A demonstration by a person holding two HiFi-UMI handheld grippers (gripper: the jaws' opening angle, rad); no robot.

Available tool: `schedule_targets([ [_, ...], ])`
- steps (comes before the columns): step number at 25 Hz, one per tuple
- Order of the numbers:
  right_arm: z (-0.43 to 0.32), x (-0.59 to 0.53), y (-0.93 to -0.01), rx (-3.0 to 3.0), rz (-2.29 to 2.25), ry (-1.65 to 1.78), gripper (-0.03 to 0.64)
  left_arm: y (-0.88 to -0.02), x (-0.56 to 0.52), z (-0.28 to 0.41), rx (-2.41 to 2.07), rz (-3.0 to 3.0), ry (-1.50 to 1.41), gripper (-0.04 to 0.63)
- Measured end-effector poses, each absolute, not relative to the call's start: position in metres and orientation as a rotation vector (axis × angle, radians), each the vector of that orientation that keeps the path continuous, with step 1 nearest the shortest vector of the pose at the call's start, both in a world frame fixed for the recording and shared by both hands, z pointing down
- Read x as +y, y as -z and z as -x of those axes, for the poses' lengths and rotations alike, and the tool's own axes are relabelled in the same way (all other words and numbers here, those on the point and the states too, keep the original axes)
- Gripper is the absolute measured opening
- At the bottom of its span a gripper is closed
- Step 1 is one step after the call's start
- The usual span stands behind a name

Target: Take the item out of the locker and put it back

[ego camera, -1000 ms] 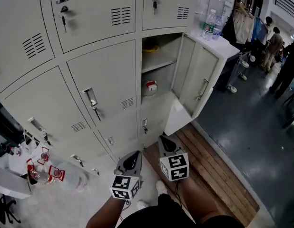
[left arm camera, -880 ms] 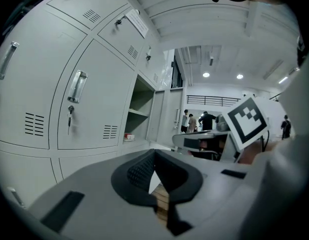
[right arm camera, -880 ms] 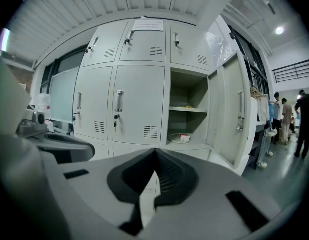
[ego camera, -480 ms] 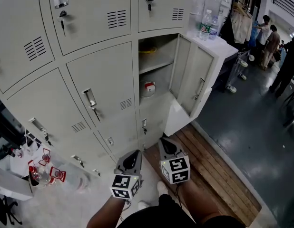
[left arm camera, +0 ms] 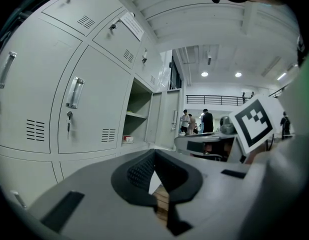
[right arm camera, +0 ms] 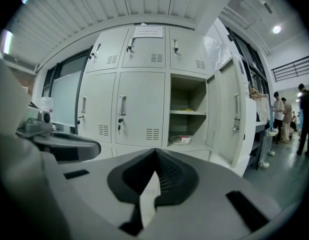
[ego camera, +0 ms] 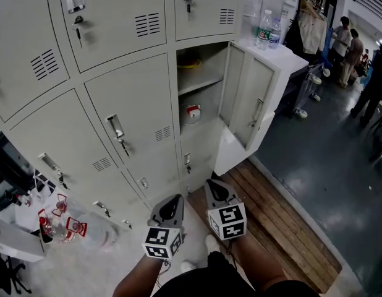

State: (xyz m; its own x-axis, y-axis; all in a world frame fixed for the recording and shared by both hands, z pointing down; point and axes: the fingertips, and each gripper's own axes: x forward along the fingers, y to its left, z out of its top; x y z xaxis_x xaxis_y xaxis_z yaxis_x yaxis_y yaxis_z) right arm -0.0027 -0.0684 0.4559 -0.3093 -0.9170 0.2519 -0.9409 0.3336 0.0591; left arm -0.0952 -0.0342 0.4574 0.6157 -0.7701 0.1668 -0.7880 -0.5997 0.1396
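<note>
Both grippers hang low by the person's legs, well away from the lockers, so I think the reach has not begun. The left gripper [ego camera: 171, 208] and the right gripper [ego camera: 214, 189] are both closed and empty. The item [ego camera: 191, 112], a white dish with a red bit, sits on the low shelf of the open locker [ego camera: 206, 94]. Its door [ego camera: 250, 101] swings out to the right, so the way in looks free. Water bottles [ego camera: 268, 28] stand beyond the door. People [ego camera: 352, 42] stand far off.

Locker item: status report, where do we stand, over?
Left gripper and right gripper shut, empty, held low. Red-and-white item untouched in the open locker, under its shelf. Door swung wide; nothing blocks the opening.
</note>
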Motion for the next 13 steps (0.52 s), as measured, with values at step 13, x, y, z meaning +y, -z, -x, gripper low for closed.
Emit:
schedule_targets([
  [13, -0.0037, -0.0602, -0.4556, -2.371, -1.686, -0.154, 0.000, -0.4565, -0.0240, 0.0874, -1.291, -2.646, -0.139, 0.003],
])
